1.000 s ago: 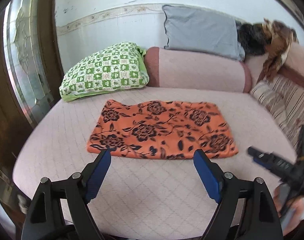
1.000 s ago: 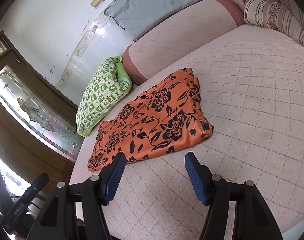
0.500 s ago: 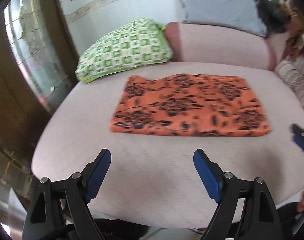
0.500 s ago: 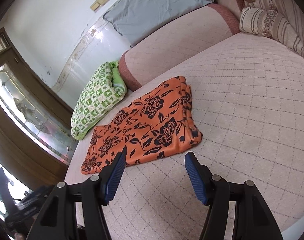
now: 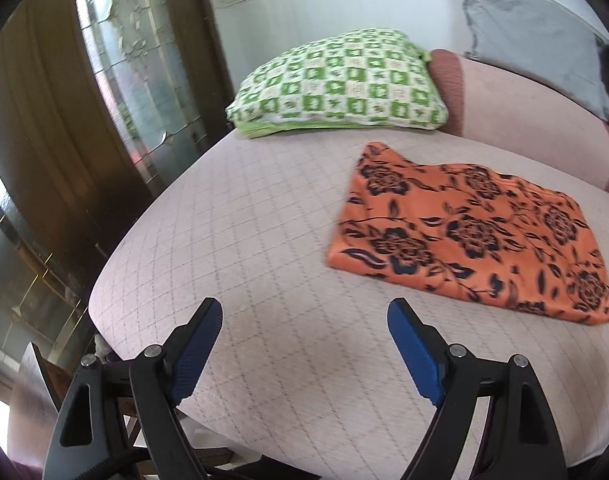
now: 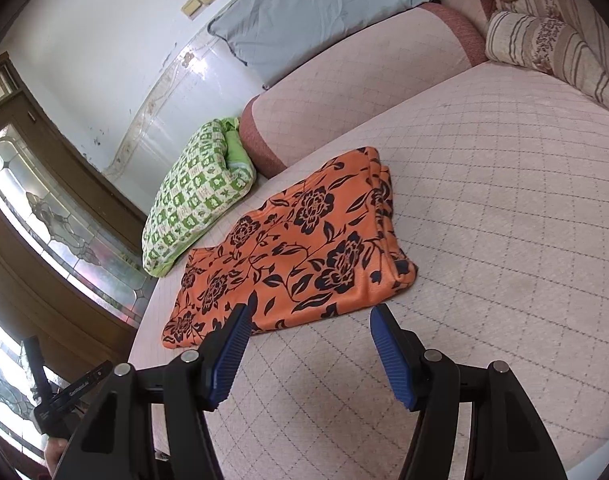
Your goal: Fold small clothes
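Observation:
An orange cloth with black flowers lies folded flat as a rectangle on the pale pink quilted bed. My left gripper hovers open over bare mattress, down and to the left of the cloth's near left corner, with nothing between its blue pads. My right gripper stands open just short of the cloth's near edge, its left pad overlapping that edge in the picture, and holds nothing. The left gripper also shows as a dark shape at the lower left of the right wrist view.
A green checked pillow lies at the head of the bed. Behind it are a pink bolster, a grey pillow and striped cushions. A wooden cabinet with leaded glass stands along the bed's left side.
My left gripper has swung to the left and sunk a little, so the cloth has slid from the middle to the right of its view. The right gripper has hardly moved.

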The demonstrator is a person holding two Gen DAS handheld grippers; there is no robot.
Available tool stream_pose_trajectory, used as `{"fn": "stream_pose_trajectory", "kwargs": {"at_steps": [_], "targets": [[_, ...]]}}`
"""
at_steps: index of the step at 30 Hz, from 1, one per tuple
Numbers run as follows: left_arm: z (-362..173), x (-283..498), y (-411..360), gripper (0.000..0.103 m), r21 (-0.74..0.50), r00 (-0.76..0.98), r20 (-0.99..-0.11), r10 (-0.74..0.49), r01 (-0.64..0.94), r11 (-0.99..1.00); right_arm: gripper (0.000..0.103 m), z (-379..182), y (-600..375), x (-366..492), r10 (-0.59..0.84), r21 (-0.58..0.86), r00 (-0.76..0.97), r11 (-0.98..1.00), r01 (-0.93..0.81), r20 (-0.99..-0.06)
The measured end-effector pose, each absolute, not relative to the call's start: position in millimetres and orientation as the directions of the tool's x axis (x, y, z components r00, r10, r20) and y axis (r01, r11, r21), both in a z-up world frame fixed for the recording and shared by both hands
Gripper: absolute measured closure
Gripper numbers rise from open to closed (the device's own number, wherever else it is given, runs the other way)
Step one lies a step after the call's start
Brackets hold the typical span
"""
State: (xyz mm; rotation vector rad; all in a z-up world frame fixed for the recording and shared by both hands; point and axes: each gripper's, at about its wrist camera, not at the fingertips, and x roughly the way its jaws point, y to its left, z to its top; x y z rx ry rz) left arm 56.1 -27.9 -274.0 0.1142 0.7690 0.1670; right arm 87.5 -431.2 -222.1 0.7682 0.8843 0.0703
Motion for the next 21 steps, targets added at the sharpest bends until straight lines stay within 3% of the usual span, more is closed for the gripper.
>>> {"fn": "stream_pose_trajectory", "kwargs": {"at_steps": [9,11,15,18,19,20,21], "targets": [[-306.9,99.5,-9.8,0.018,0.001,0.637,-0.761,0.124,-0.190,0.982,0.040,-231.2,-401.8,109.4,0.395,0.617,0.615,0.763,0.194,-0.682],[-317.8,107.1,-9.0,0.018,-0.044,0.626,-0.776,0.077,-0.175,0.983,0.066,-241.0,-398.2,118.9,0.402,0.614,0.591,0.761,0.208,-0.699],[-332.2,111.9,-5.4,0.018,-0.106,0.611,-0.791,0.013,-0.159,0.982,0.067,-282.3,-406.8,144.1,0.496,0.676,0.483,0.658,0.333,-0.721],[-343.4,117.9,3.2,0.018,-0.185,0.583,-0.811,-0.047,-0.179,0.966,0.060,-291.4,-414.1,147.9,0.491,0.679,0.482,0.626,0.383,-0.725],[-348.1,121.3,6.2,0.018,-0.223,0.571,-0.817,-0.077,-0.189,0.956,0.040,-293.9,-416.3,146.9,0.498,0.687,0.483,0.608,0.397,-0.720],[-354.6,125.6,9.0,0.018,-0.266,0.553,-0.825,-0.115,-0.201,0.943,0.031,-296.0,-418.9,145.4,0.512,0.705,0.491,0.579,0.409,-0.705],[-359.3,129.0,10.8,0.018,-0.296,0.539,-0.830,-0.143,-0.210,0.932,0.031,-296.7,-421.6,144.0,0.521,0.723,0.506,0.554,0.413,-0.688]]}}
